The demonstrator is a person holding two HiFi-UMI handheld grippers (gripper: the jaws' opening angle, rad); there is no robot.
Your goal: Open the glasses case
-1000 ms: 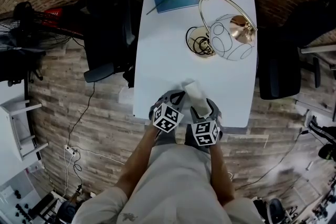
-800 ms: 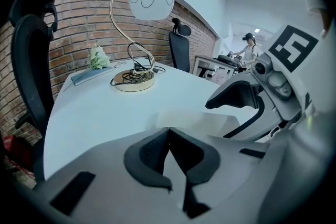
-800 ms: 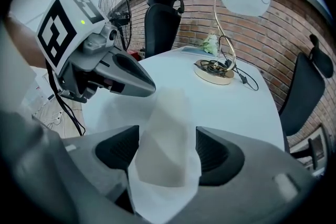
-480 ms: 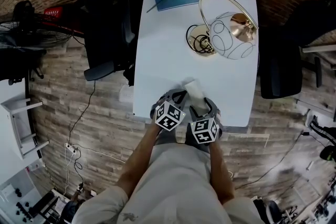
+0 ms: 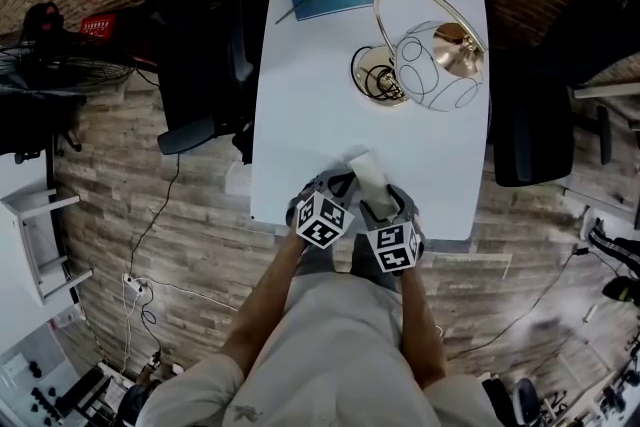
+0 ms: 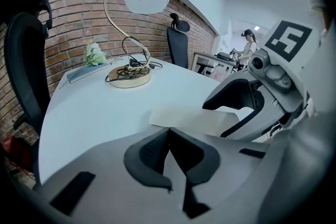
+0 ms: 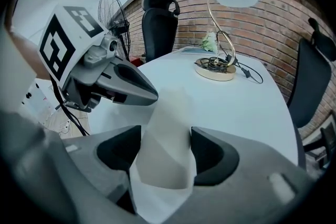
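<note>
Nearest, at the lower centre of the head view, the glasses case (image 7: 169, 107) is clamped across its width by the dark pads of the right gripper (image 7: 166, 150), with its long axis pointing away up the frame. The left gripper (image 6: 169, 136) is set just to its left, textured pads pressed together, tips at the case's edge; whether a flap is pinched cannot be told. The case is pale, smooth and round-cornered. Farther up, a glossy white table (image 5: 310, 95) and a brass-armed globe lamp (image 5: 430, 65) are seen.
</note>
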